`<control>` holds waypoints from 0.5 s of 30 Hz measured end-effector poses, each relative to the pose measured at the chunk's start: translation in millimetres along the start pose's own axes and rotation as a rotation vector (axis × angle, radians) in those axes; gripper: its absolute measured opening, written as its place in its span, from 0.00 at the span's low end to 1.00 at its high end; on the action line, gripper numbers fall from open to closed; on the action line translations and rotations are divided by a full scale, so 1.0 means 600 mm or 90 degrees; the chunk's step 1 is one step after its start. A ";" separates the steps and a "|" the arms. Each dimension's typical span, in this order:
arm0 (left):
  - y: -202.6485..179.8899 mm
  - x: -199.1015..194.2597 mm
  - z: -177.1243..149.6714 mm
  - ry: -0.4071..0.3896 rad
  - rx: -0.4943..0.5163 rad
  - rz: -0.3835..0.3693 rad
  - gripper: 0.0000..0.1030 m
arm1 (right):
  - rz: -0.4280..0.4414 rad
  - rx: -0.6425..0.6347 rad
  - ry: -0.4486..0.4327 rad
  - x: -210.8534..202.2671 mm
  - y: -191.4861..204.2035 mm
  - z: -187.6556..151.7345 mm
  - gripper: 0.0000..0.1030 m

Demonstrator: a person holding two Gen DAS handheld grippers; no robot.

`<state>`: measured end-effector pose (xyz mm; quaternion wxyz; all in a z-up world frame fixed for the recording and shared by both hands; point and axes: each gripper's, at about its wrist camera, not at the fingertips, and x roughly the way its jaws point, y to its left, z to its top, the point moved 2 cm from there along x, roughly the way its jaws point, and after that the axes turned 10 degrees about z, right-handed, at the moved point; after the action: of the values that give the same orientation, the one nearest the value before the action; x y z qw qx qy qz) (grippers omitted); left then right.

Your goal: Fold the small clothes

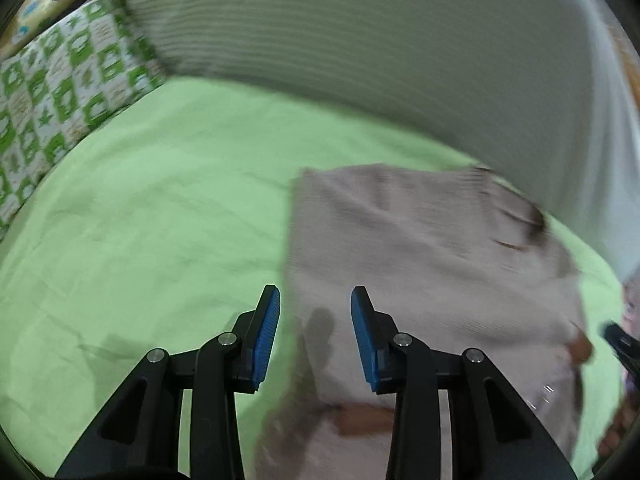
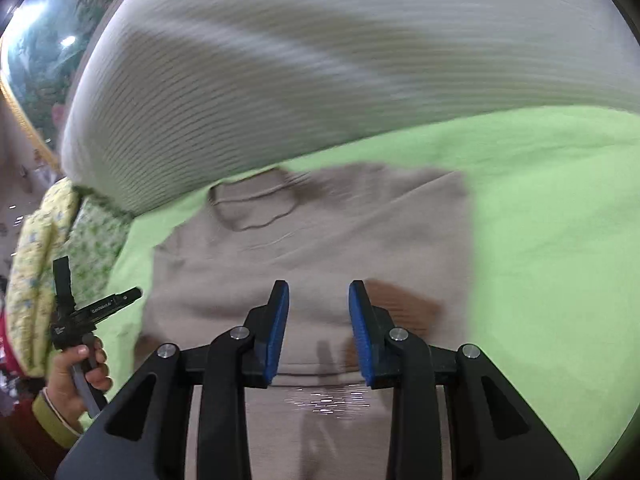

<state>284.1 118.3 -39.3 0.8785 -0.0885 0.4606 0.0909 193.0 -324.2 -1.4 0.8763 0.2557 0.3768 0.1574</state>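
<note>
Lying flat on the green sheet (image 2: 560, 220), the beige top (image 2: 320, 240) shows brown patches beneath both empty, parted hand-held grippers (image 2: 318, 320).

Bed sheet (image 1: 160, 208): a light green sheet is covering the whole near area, and small wrinkles are showing in it.
Big pillow (image 1: 360, 48): a grey-white striped pillow is lying across the far side of the green sheet.
Checked cloth (image 1: 60, 80): a green and white cloth with little pictures is sitting at the far left, next to the big pillow.
Yellow cloth (image 2: 36, 272): a soft yellow cloth with small prints is bunching up on the left.
Wall picture (image 2: 44, 56): a picture of trees is shining with a bright light spot at the far left.
</note>
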 end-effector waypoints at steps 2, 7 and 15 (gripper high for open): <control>-0.024 -0.008 -0.014 0.015 0.024 -0.049 0.37 | 0.034 0.016 0.036 0.032 0.002 -0.004 0.31; -0.043 0.041 -0.057 0.079 0.087 0.024 0.33 | -0.087 0.121 0.092 0.065 -0.078 -0.036 0.30; 0.020 0.006 -0.064 0.074 0.033 0.037 0.35 | -0.077 0.145 0.011 -0.021 -0.058 -0.052 0.50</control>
<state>252.6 121.2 -64.7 0.8490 -0.0572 0.5158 0.0993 164.2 -348.4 -32.1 0.8463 0.3290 0.4143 0.0627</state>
